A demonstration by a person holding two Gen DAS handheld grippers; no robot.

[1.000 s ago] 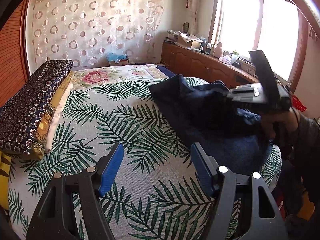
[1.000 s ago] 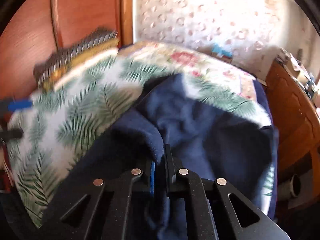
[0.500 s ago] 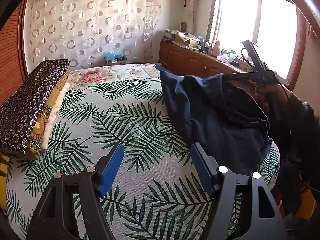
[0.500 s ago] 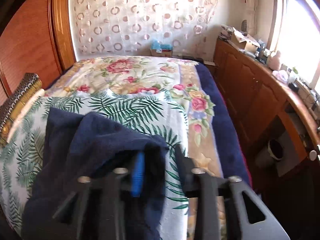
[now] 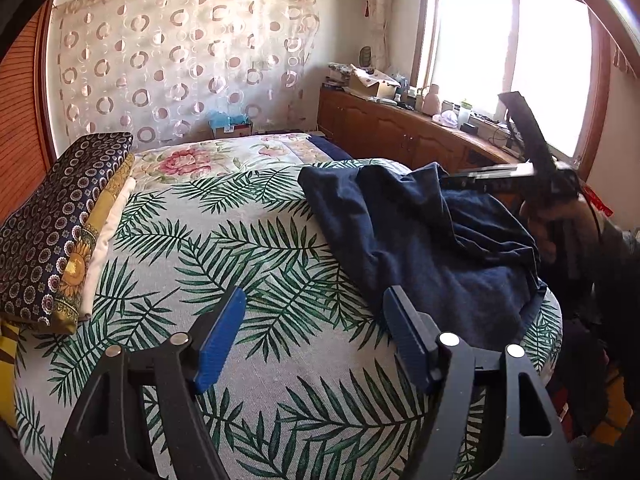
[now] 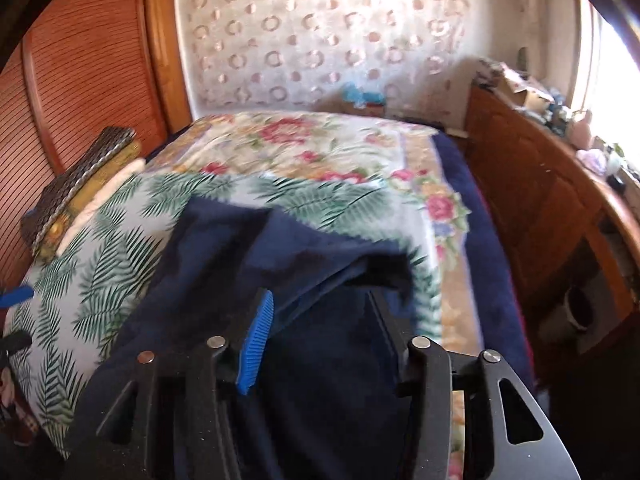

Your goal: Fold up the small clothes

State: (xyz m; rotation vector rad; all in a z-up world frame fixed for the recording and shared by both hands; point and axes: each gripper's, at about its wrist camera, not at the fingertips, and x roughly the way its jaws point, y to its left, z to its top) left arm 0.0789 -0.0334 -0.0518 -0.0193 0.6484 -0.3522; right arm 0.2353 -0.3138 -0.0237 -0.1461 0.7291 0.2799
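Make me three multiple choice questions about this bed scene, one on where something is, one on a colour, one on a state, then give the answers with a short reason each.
1. Where does the stack of folded patterned fabrics lie?
A. At the left edge of the bed, near the wooden headboard
B. On the wooden cabinet under the window
C. On top of the dark garment

2. What colour is the garment to be folded?
A. Red
B. Navy blue
C. White

3. How does the garment lie?
A. Hung from the curtain
B. Rumpled on the leaf-print bedspread
C. Folded into a neat square

Answers:
1 A, the left wrist view shows the stack along the bed's left side.
2 B, both views show dark navy cloth.
3 B, it lies in loose, creased folds, with the right gripper over it, jaws opening.
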